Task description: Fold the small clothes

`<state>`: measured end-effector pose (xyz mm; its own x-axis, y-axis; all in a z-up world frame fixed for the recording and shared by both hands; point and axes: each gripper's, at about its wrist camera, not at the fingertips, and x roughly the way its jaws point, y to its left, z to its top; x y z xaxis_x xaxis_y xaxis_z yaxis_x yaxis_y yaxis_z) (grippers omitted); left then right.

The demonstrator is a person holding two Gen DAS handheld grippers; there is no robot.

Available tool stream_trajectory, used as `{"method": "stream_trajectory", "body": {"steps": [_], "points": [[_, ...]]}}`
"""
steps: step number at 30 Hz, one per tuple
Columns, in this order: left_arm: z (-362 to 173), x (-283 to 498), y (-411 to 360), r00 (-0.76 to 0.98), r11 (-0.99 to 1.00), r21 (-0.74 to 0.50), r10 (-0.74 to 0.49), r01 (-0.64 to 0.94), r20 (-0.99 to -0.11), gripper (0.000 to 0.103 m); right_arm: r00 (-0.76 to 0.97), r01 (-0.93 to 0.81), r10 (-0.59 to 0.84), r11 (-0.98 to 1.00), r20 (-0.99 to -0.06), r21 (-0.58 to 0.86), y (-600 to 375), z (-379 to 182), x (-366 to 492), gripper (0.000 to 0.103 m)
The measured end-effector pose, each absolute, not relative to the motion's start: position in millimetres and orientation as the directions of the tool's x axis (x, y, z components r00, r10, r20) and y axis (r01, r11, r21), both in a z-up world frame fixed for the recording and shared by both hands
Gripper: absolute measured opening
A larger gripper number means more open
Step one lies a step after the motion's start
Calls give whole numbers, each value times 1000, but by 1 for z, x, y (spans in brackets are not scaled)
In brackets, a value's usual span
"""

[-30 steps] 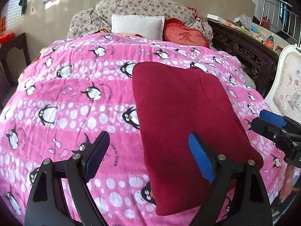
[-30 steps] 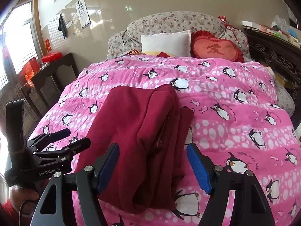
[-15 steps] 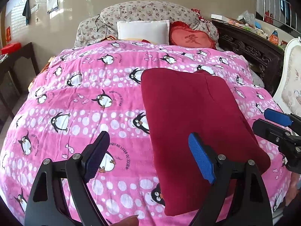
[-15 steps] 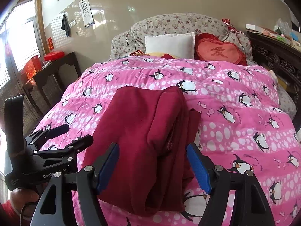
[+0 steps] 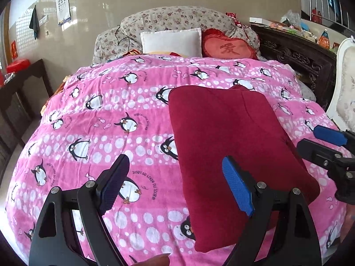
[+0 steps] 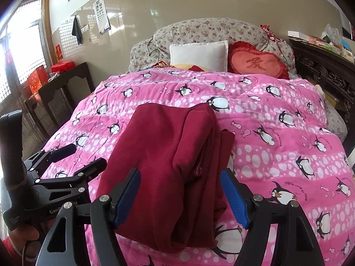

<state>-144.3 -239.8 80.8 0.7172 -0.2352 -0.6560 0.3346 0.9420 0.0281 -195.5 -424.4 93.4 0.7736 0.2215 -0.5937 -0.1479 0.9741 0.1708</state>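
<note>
A dark red garment [image 5: 230,146] [image 6: 173,166] lies folded lengthwise on the pink penguin-print quilt [image 5: 99,119] [image 6: 277,133], near the bed's front edge. My left gripper [image 5: 177,184] hovers open above the quilt, its right pad over the garment's left edge and its left pad over bare quilt. The same left gripper [image 6: 77,157] appears at the left of the right wrist view, a hand on its handle. My right gripper [image 6: 180,195] is open above the garment's near end, holding nothing. It also shows at the right edge, the right gripper [image 5: 319,139].
A white pillow [image 5: 170,42], a red heart cushion [image 5: 228,48] and floral pillows [image 5: 177,20] sit at the head of the bed. A dark carved cabinet [image 5: 297,55] runs along the right side. A dark side table [image 6: 62,88] with red boxes stands left.
The left wrist view has tilted up slightly, showing more wall and pillows. The garment lies as before and both grippers stay open.
</note>
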Motion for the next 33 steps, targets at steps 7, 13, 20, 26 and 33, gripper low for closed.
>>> {"method": "stream_trajectory", "body": {"steps": [7, 13, 20, 26, 33], "points": [[84, -147, -241, 727, 945, 30, -230, 325, -647, 86, 778, -146, 220, 974, -588, 171, -425, 93, -197, 72], [84, -149, -242, 734, 948, 37, -219, 315, -643, 86, 784, -146, 219, 975, -581, 170, -423, 95, -199, 72], [83, -151, -244, 727, 947, 34, -222, 320, -650, 86, 783, -146, 217, 975, -582, 167, -420, 94, -199, 72], [81, -151, -244, 722, 948, 25, -225, 317, -655, 86, 781, -144, 220, 974, -585, 175, -421, 93, -199, 72], [81, -151, -245, 722, 948, 26, -224, 318, -654, 86, 780, -142, 227, 972, -583, 188, -423, 92, -198, 73]]}}
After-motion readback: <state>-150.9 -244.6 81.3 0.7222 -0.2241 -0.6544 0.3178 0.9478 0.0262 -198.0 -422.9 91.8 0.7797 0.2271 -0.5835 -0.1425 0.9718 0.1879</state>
